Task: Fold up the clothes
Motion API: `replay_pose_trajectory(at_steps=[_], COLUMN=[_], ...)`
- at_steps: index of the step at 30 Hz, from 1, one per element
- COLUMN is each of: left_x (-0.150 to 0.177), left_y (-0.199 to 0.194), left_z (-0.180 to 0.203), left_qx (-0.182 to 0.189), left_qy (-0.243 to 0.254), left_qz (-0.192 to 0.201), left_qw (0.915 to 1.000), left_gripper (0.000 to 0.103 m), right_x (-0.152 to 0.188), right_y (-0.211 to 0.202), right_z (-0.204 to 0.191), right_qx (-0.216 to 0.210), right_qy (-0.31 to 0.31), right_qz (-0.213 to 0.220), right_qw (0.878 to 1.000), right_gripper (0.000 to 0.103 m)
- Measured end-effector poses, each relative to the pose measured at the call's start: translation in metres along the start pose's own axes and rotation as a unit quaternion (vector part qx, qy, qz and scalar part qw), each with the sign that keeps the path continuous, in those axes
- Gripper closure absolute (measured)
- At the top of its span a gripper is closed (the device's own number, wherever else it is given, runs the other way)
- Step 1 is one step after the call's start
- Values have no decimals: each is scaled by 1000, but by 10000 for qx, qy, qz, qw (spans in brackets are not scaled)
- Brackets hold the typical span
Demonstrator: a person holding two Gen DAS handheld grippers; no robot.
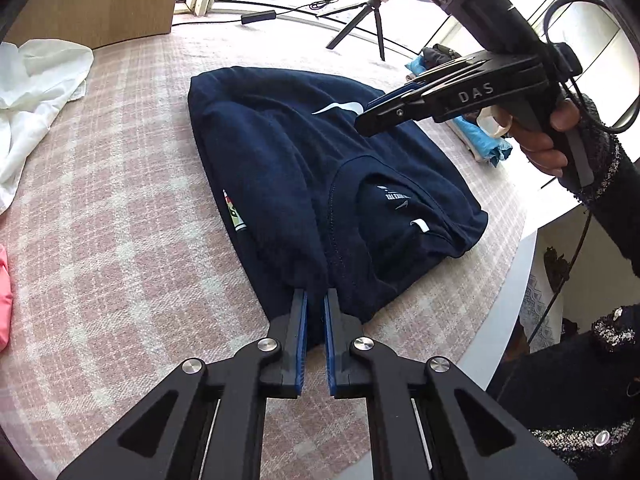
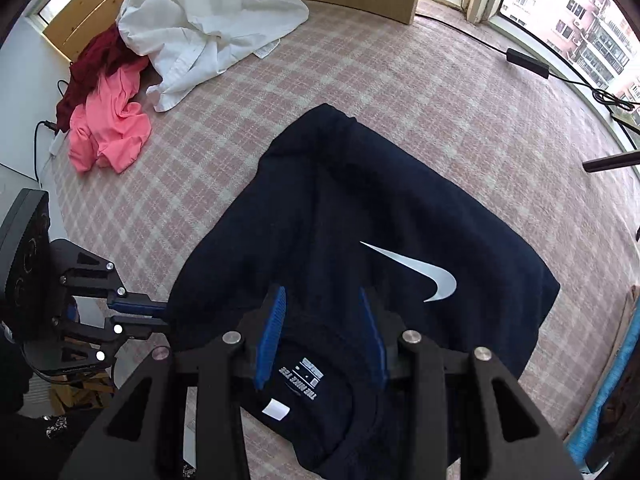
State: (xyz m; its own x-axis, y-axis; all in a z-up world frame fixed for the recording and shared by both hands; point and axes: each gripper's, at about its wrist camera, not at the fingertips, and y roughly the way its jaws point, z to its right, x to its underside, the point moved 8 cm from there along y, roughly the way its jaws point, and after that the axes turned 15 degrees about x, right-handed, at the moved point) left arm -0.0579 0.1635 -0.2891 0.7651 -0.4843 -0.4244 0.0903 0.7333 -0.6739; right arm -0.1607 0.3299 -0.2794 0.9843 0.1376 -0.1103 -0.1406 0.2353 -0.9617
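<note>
A navy T-shirt (image 1: 280, 152) with a white swoosh lies folded on the pink plaid surface (image 1: 120, 208), its collar and neck label facing up (image 2: 304, 384). My left gripper (image 1: 316, 294) is pinched on the shirt's near edge, with dark fabric between its blue pads. From the right wrist view, the left gripper (image 2: 164, 316) meets the shirt's left edge. My right gripper (image 2: 322, 292) hovers open above the collar, nothing between its fingers. In the left wrist view a hand holds the right gripper (image 1: 366, 114) over the swoosh.
A crumpled white garment (image 2: 208, 28), a pink one (image 2: 108, 132) and a dark red one (image 2: 92, 68) lie at the far left. A tripod (image 1: 372, 20) and a power adapter (image 2: 528, 62) stand by the window. Light blue cloth (image 1: 484, 140) sits right of the shirt. The surface's edge (image 1: 516, 272) runs nearby.
</note>
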Motion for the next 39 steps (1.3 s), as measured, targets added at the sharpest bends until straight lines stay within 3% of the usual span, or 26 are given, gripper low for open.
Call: replay_pose_trajectory(at_steps=[2, 4, 7, 8, 10, 15, 18, 23, 29, 32, 33, 34, 36, 39], left_x=[9, 14, -3, -16, -50, -144, -174, -184, -186, -187, -188, -190, -192, -190], left_y=[0, -2, -27, -35, -45, -33, -3, 22, 35, 37, 37, 35, 29, 21], left_z=[-7, -17, -25, -27, -36, -79, -107, -125, -127, -125, -122, -119, -113, -113], left_qx=[-59, -110, -315, -361, -430, -275, -279, -118, -85, -125, -108, -143, -292, -463], left_qy=[-141, -299, -225, -138, -56, -388, -615, -832, -852, -777, -735, -664, -497, -324], left_qz=[-128, -320, -258, -176, -6, 261, 40, -161, -281, -258, -214, -169, -65, 137], left_qw=[9998, 9990, 9989, 9991, 9991, 9985, 9977, 9963, 9959, 9966, 9970, 9976, 9983, 9983], left_gripper=[96, 93, 92, 89, 70, 67, 66, 66, 66, 69, 76, 93, 96, 97], right_x=[17, 29, 26, 24, 21, 14, 15, 16, 14, 9, 7, 5, 1, 2], right_y=[7, 18, 1, -6, -19, -8, 11, 42, 53, 51, 51, 51, 48, 38], right_z=[17, 28, 59, 70, 93, 155, 172, 202, 175, 168, 165, 162, 157, 163], right_qx=[111, -136, -292, -338, -428, -437, -718, -1183, -1601, -1525, -1511, -1497, -1393, -1146], right_qy=[144, 364, 873, 1046, 1390, 2233, 2621, 3252, 3039, 2895, 2849, 2803, 2700, 2783], right_qz=[-112, -268, 92, 225, 492, 686, 608, 475, 363, 478, 507, 535, 613, 897], right_qw=[9998, 9989, 9957, 9937, 9881, 9714, 9605, 9370, 9385, 9438, 9452, 9467, 9507, 9494], right_gripper=[65, 64, 65, 65, 65, 64, 64, 64, 64, 64, 66, 80, 96, 98])
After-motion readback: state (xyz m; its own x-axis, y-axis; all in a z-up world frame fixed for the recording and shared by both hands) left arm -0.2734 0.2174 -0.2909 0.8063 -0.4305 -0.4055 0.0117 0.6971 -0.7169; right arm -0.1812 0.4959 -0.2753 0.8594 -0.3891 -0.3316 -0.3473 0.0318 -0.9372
